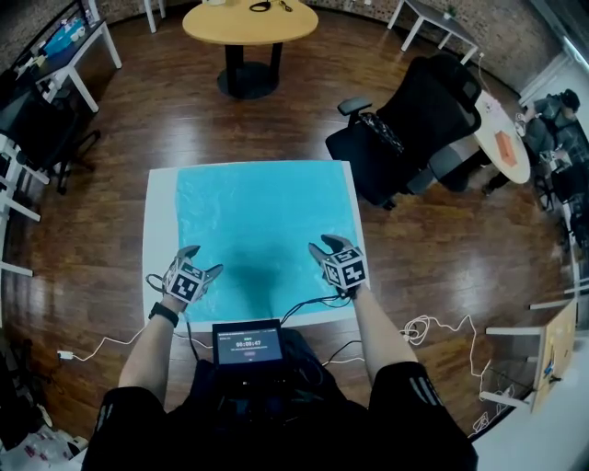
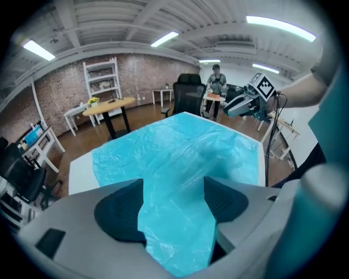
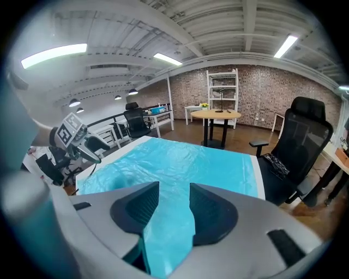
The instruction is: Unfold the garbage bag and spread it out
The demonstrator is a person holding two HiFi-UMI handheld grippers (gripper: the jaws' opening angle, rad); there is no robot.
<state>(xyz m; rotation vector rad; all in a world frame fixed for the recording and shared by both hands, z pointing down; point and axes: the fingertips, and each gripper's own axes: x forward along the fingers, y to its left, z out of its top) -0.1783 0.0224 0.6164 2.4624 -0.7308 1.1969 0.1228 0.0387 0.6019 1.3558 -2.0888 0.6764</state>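
The light blue garbage bag [image 1: 262, 216] lies spread flat over most of the white table [image 1: 158, 230], slightly wrinkled. My left gripper [image 1: 202, 260] hovers at the bag's near left corner. Its jaws stand wide apart in the left gripper view [image 2: 173, 199], and the bag [image 2: 180, 158] shows through the gap with neither pad pressing on it. My right gripper [image 1: 324, 245] is over the bag's near right part. In the right gripper view [image 3: 174, 204] its jaws are open too, with the bag [image 3: 180, 163] below and between them. Each gripper view shows the other gripper across the bag.
A black office chair [image 1: 414, 129] stands just past the table's far right corner. A round wooden table [image 1: 250, 20] is farther back. A small screen [image 1: 247, 342] sits at my waist, with cables trailing to the floor. White desks line the left wall, and a person [image 2: 216, 82] stands in the background.
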